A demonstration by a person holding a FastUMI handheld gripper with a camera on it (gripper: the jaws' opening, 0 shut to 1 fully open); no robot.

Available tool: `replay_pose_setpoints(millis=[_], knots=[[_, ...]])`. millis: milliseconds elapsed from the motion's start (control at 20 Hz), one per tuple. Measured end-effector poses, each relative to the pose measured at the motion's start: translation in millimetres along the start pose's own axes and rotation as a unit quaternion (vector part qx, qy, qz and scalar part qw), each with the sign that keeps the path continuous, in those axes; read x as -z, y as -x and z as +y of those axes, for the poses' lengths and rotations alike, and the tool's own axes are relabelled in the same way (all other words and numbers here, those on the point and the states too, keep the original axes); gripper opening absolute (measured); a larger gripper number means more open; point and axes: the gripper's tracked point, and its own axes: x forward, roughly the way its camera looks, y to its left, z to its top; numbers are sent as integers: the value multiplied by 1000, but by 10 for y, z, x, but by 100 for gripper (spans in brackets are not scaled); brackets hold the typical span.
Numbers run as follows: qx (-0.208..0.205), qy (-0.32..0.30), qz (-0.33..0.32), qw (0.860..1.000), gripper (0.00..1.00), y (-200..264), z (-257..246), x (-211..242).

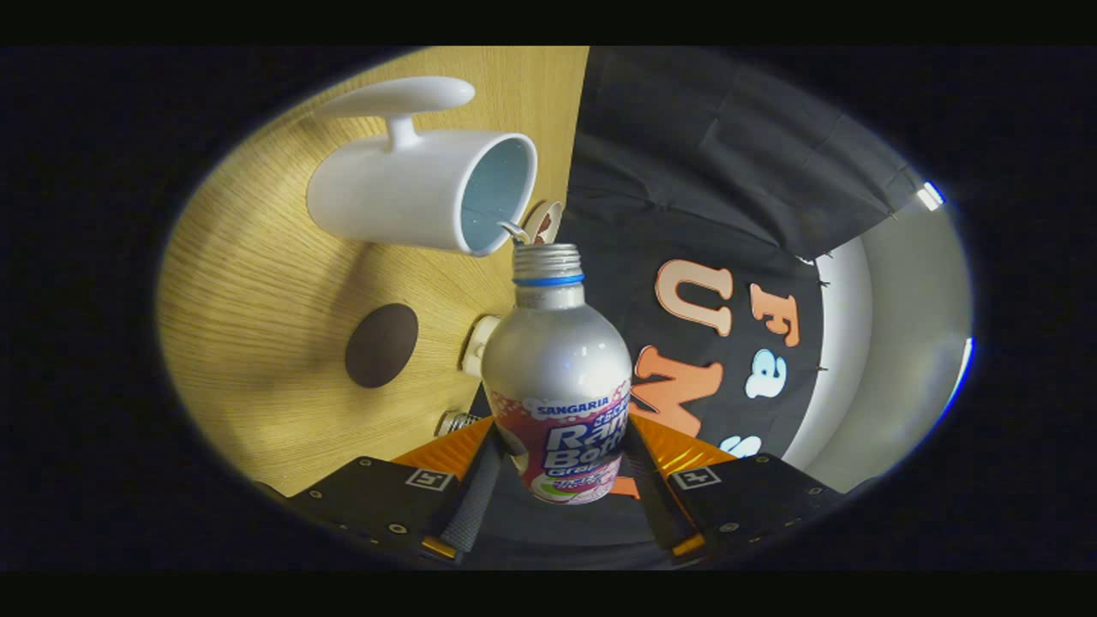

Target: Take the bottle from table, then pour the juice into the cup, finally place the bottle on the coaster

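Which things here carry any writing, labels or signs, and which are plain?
Bottle, clamped between the gripper fingers: printed wrap label, lower lines curving out of sight.
Markers on the gripper body: two square coded patterns, no words.
Cup, coaster: no text.

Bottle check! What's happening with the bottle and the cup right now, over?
Tool shut on bottle. Open bottle mouth at white cup rim, tipped for pouring. Brown coaster on the table, apart from both. Nothing in the way.
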Motion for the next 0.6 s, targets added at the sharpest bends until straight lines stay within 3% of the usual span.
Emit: replay_pose_setpoints(millis=[600], knots=[[10,23,-12,1000,77,-16,-60,-26]])
